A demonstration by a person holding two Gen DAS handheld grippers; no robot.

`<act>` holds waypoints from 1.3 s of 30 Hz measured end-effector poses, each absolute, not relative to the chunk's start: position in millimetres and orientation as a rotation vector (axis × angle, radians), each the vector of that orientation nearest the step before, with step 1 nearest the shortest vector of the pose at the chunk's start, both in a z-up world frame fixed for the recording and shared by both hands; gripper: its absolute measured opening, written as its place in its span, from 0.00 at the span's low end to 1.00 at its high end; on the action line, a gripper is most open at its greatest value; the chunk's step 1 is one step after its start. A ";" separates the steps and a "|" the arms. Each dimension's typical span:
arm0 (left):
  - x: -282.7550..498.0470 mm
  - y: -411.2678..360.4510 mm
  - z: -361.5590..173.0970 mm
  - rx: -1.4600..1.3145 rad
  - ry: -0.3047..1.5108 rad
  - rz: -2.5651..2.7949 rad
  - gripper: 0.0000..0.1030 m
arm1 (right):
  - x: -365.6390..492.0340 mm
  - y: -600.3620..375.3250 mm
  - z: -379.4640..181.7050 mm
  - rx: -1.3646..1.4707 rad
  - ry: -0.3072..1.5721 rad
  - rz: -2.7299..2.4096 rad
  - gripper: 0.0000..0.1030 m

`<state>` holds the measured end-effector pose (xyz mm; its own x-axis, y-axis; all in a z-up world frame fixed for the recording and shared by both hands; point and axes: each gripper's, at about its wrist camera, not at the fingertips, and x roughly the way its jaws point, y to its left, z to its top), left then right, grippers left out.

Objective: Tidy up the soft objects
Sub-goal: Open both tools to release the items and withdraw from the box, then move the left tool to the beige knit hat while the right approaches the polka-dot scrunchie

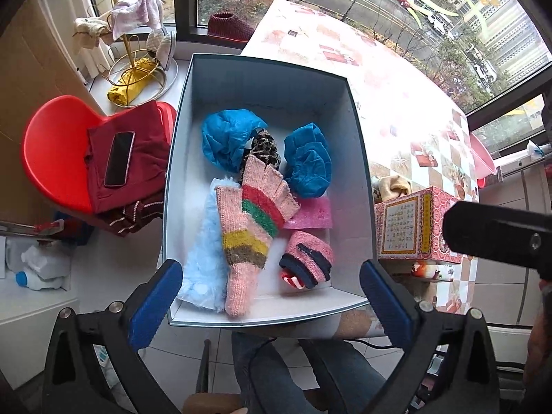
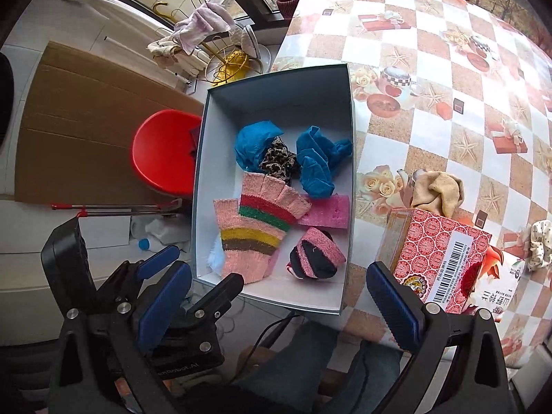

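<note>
An open grey box (image 1: 358, 138) (image 2: 348, 207) sits at the table's near left edge. In it lie a striped pink knit glove (image 1: 252, 217) (image 2: 258, 220), two crumpled blue covers (image 1: 224, 138) (image 1: 308, 162), a leopard-print piece (image 1: 265, 148), a pink sponge (image 1: 312, 212), a rolled pink and navy sock (image 1: 307, 258) and a pale blue fluffy piece (image 1: 203, 258). A beige cloth (image 2: 436, 191) and a white dotted scrunchie (image 2: 541, 241) lie on the table outside the box. My left gripper (image 1: 272, 300) is open above the box's near end, empty. My right gripper (image 2: 279, 307) is open and empty, by the box's near edge.
A red patterned carton (image 2: 445, 255) stands right of the box on the checked tablecloth (image 2: 431, 69). A red chair (image 1: 51, 151) with a dark red garment and a phone (image 1: 119, 158) stands left. A gold rack (image 1: 134, 62) with cloths is by the window.
</note>
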<state>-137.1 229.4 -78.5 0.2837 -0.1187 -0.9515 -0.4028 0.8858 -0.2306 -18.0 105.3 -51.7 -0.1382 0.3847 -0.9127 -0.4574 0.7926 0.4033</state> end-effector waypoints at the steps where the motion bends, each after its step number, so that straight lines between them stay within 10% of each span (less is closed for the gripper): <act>1: -135.8 227.6 -76.5 -0.471 1.281 0.197 1.00 | -17.9 102.9 -49.9 -0.051 1.546 0.729 0.99; 39: -8.8 39.4 -27.1 -0.071 1.348 -0.146 1.00 | 20.0 -228.8 -66.2 0.602 1.474 0.192 0.99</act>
<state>-8.8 39.4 -27.1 0.2134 -0.1461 -0.9660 0.0639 0.9887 -0.1355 20.0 -228.8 -66.2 0.1123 0.4760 -0.8722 0.2362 0.8398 0.4888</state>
